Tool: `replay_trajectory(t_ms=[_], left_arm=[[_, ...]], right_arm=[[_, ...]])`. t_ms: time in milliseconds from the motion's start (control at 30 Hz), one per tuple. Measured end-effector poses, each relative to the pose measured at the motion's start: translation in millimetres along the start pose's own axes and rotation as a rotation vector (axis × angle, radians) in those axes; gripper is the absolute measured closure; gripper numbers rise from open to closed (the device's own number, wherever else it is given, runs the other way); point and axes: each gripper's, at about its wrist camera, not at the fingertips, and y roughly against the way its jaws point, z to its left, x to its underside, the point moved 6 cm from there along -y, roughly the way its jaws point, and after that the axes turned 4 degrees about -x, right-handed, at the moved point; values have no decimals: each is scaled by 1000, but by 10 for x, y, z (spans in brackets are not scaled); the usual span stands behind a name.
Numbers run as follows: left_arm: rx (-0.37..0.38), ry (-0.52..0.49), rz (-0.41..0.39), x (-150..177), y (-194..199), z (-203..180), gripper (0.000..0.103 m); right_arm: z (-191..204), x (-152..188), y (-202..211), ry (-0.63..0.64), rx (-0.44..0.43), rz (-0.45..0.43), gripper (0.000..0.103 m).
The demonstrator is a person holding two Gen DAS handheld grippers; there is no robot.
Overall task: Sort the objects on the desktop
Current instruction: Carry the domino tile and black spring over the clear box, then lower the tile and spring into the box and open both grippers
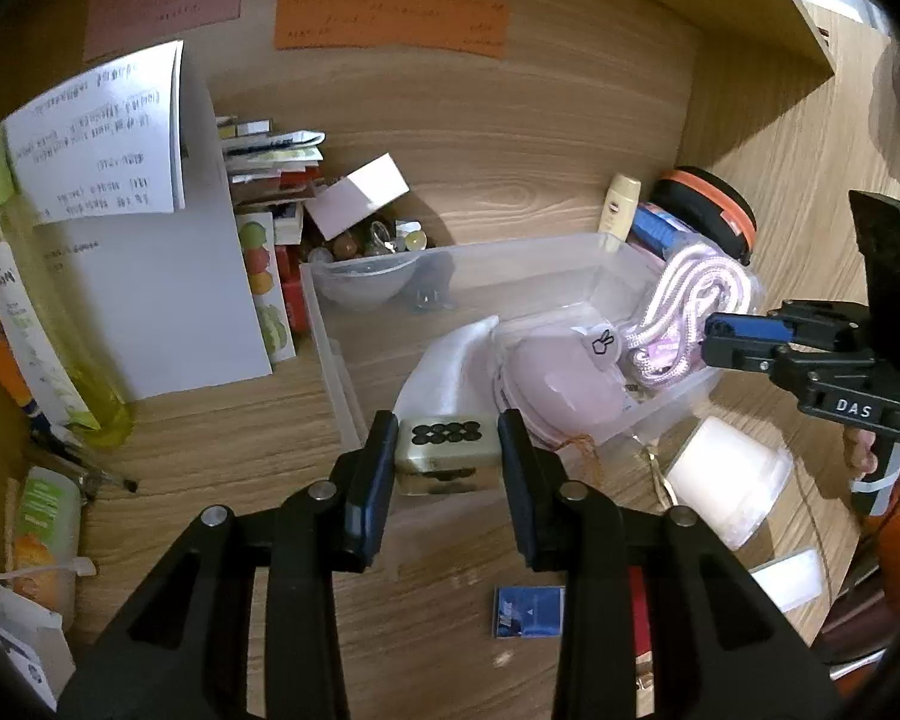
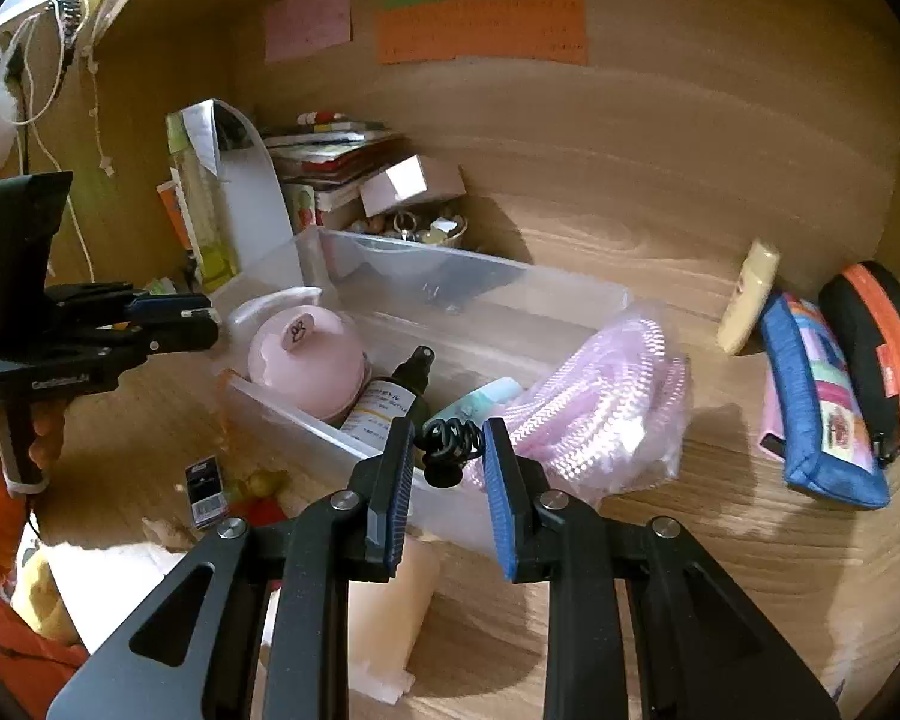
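Observation:
My left gripper (image 1: 447, 453) is shut on a cream tile (image 1: 448, 457) with black dots on its top face, held just in front of the near wall of a clear plastic bin (image 1: 450, 252). My right gripper (image 2: 450, 450) is shut on a black spiral hair tie (image 2: 452, 443), over the bin's (image 2: 480, 267) near edge. In the bin lie a pink round case (image 2: 309, 360), a dark spray bottle (image 2: 399, 399), a turquoise tube (image 2: 480, 399) and a bagged pink cable (image 2: 606, 408). Each gripper shows in the other's view: the right gripper (image 1: 711, 339) beside the bin, the left gripper (image 2: 213, 324) at the left.
Papers (image 1: 150, 276), a yellow-green bottle (image 1: 48, 324) and stacked booklets (image 1: 270, 156) stand at the back left. Against the back right lean a cream tube (image 2: 750, 300), a blue pouch (image 2: 822, 408) and an orange-black case (image 2: 882, 348). A white cup (image 1: 726, 480) and a blue card (image 1: 528, 611) lie near.

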Motion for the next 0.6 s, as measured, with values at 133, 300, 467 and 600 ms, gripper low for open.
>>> replay_trajectory(t_ms=[133,300,467,600], left_arm=[[-4,-27,-16,15,-26,-43,69],[1,-29,-37,9,-17,-34,68],[-5,-39,-52,10,0,-50,67],[9,-36,-53,4,29,-68,58]], right_arm=[[-9,-16,-87,-10,0,10,82],[-1,-30,-145,-15,10,4,82],[19,-45,-152,4,47,-2,81],[13,-49,-139,3,74,0,78]])
